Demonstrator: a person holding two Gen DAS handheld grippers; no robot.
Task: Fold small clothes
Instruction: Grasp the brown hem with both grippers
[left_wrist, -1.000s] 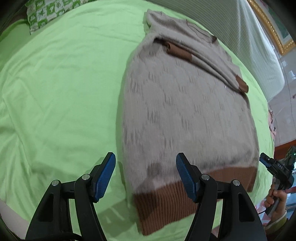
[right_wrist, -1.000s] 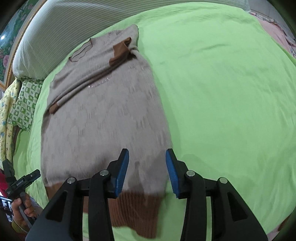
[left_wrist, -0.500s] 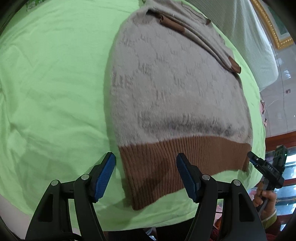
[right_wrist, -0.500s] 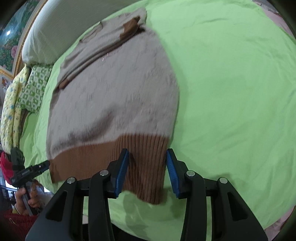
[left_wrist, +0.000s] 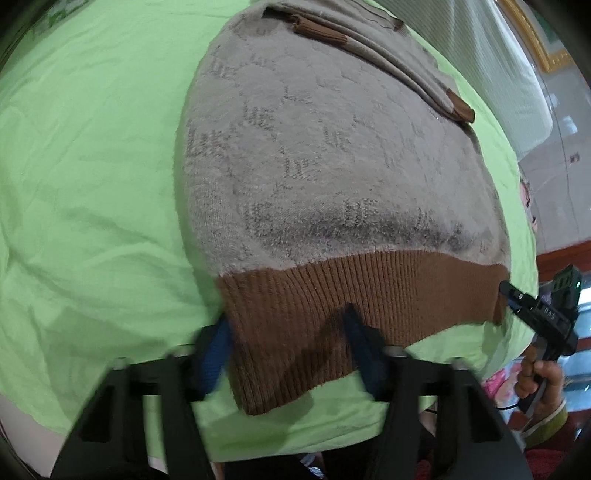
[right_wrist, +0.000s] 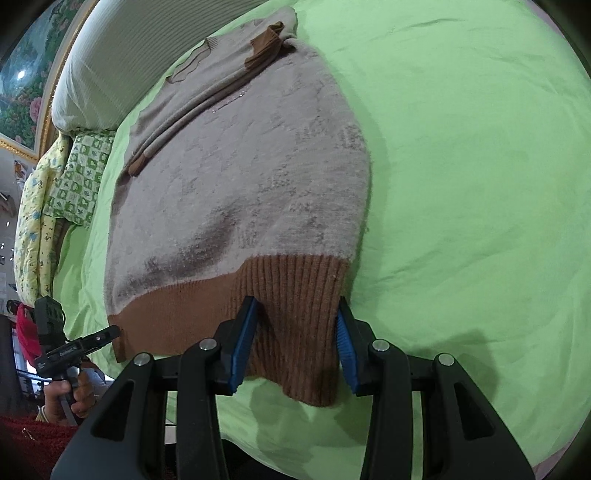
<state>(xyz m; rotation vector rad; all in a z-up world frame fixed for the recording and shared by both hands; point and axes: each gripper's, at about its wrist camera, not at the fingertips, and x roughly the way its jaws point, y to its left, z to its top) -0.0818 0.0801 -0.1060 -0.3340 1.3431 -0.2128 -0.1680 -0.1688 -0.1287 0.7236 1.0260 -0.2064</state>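
The beige knit sweater lies flat on the green bed sheet, sleeves folded across its top toward twelve o'clock, its brown ribbed hem at six o'clock by the bed's near edge. The step in hand looks like gripping the two hem corners so the lower half can be carried up over the chest; to do it well, each grip should probably take both layers of ribbing right at the corner, and the two should then rise together so the fold line runs straight across. At the hem's left corner the left gripper is blurred, its jaws closing with the ribbed corner between them; the blue pads sit just beside the fabric's edges, and I cannot tell whether they press it yet. At the right corner the right gripper is sharper: its jaws are also closing, moderately spread, with the hem corner between them, the pads touching or nearly touching either side of the ribbing, not yet clearly pinching.
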